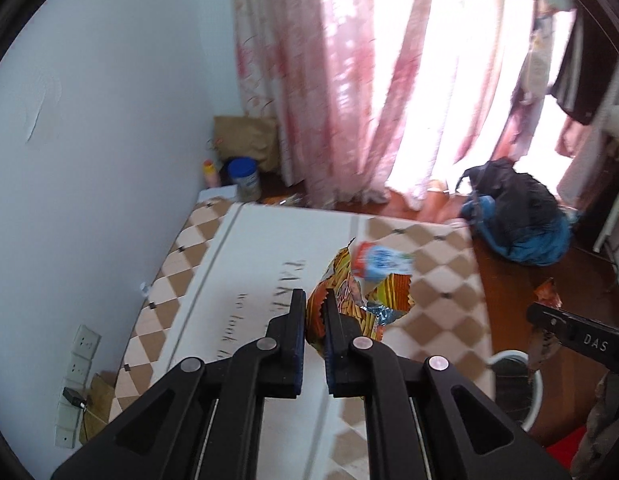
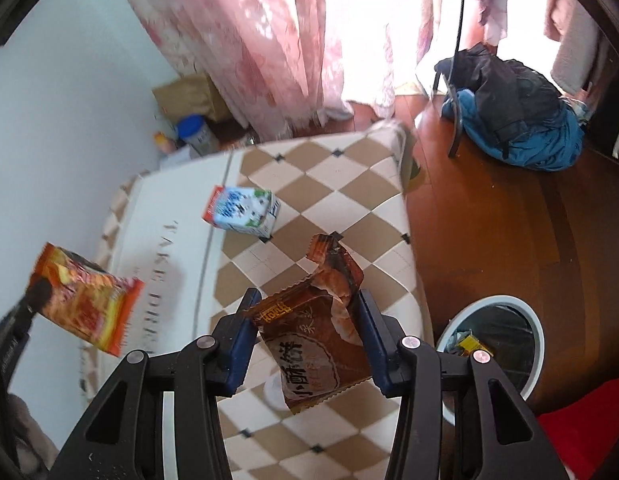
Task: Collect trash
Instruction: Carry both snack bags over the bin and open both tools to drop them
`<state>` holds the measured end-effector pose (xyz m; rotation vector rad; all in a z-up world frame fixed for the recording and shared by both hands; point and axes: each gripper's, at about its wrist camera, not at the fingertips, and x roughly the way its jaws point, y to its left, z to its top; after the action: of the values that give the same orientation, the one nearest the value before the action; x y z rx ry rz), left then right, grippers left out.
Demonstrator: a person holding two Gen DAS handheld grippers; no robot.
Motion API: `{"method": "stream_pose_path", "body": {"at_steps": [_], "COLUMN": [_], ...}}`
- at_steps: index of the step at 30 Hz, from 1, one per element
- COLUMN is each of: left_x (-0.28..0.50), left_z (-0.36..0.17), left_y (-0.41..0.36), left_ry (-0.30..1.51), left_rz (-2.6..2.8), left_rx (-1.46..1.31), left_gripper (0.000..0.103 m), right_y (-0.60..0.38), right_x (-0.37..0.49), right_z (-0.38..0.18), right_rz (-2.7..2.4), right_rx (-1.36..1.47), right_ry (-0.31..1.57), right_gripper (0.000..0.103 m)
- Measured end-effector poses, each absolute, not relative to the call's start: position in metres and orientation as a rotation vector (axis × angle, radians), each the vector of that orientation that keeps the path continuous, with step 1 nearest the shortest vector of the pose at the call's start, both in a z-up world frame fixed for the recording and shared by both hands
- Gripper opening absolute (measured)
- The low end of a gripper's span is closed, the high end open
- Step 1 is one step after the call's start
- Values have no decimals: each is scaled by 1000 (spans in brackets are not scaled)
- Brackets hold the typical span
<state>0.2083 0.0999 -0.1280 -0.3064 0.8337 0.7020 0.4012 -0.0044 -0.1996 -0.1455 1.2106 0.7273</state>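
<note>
two grippers hold trash above the checkered table [image 2: 341,184]. the left gripper [image 1: 314,300] is closed tight on an orange snack wrapper [image 1: 349,300]. the right gripper [image 2: 305,304] is narrow and grips a brown biscuit wrapper [image 2: 321,340] between its pads. one milk carton [image 2: 241,212] lies on the table. a white trash bin [image 2: 497,340] stands on the floor beside the table.

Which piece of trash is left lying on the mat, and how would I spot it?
Find the checkered mat with the white lettered panel, lying on the wood floor below the pink curtain. Near the panel's far end lies a small drink carton on its side. It is the only boxy item, white and blue with an orange end; the two crinkly snack wrappers are held in the fingers.
</note>
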Motion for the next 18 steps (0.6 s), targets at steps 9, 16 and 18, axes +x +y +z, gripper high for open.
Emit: {"method": "stream_pose_path", "body": {"at_steps": [9,16,18], "left_x": [250,315,340], "left_z": [-85,-101,-122], "left_y": [-11,-101,-127], "left_ry": [782,836,886], "left_rz": [486,304,247], "left_rx": [-251,-217,-215], "left_gripper": [5,5,5], "right_y": [-120,-235,-266], "right_x": [398,423,431], "right_z": [-136,-134,-144], "right_rz": [684,559,518], "right_rx": [0,74,91], "right_ry": [1120,1103,1114], "right_gripper": [50,50,50]}}
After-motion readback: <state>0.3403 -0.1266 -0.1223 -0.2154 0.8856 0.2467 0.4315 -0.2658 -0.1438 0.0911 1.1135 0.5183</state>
